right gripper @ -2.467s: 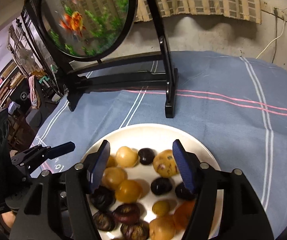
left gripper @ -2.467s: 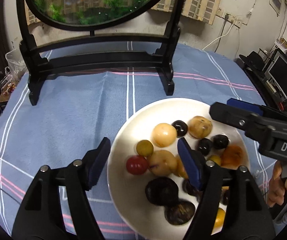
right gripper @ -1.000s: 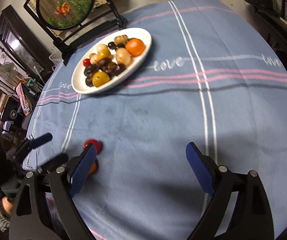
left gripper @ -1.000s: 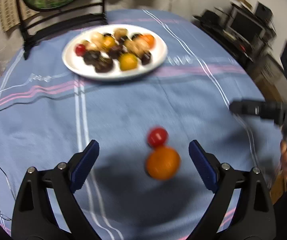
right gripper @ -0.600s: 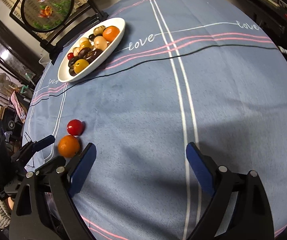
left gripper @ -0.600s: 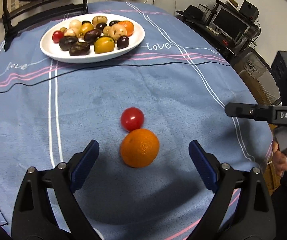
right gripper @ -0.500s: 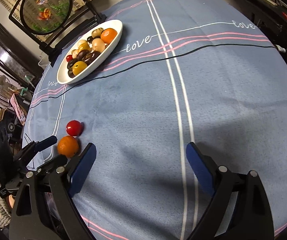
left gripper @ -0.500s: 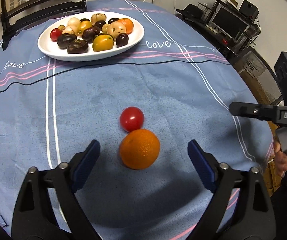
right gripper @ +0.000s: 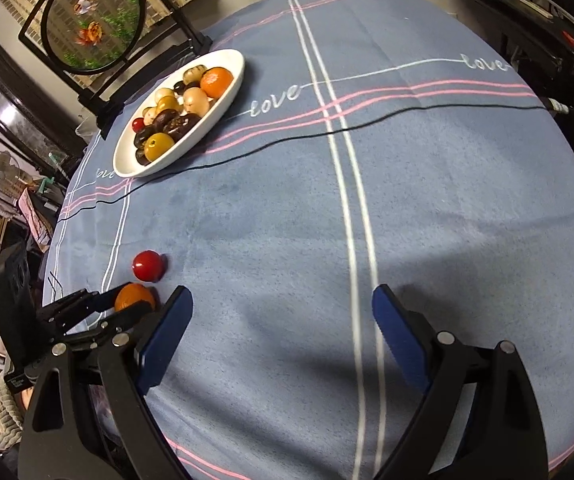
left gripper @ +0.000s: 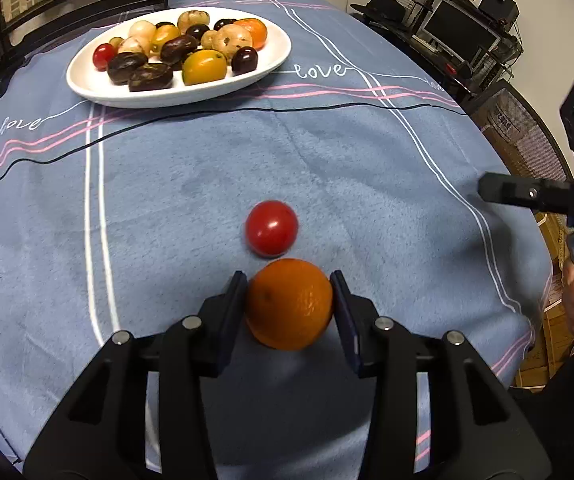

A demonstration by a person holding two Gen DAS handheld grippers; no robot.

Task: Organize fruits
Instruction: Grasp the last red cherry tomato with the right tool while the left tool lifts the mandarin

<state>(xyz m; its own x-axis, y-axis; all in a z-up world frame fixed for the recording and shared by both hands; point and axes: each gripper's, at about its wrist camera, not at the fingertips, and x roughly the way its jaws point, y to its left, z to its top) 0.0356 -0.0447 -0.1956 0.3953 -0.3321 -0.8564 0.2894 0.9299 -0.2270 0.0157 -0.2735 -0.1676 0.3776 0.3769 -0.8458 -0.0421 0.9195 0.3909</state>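
Orange [left gripper: 289, 309] sits on the cloth [left gripper: 191, 200] near the table edge, left gripper [left gripper: 290, 308] closing on it, pads at both sides. Right gripper [right gripper: 283, 320] wide apart, empty. Risk: round peel slips, or the touching tomato [left gripper: 272, 228] gets nudged and rolls. Plate [left gripper: 87, 84] far off, already crowded

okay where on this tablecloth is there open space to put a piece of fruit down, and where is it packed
Open cloth: the broad blue stretch between the white plate and the red tomato, and the whole area under the empty right gripper, across the white double stripe. Crowded: the plate is heaped with fruit, and the tomato sits right beside the orange that the left gripper is closing on.
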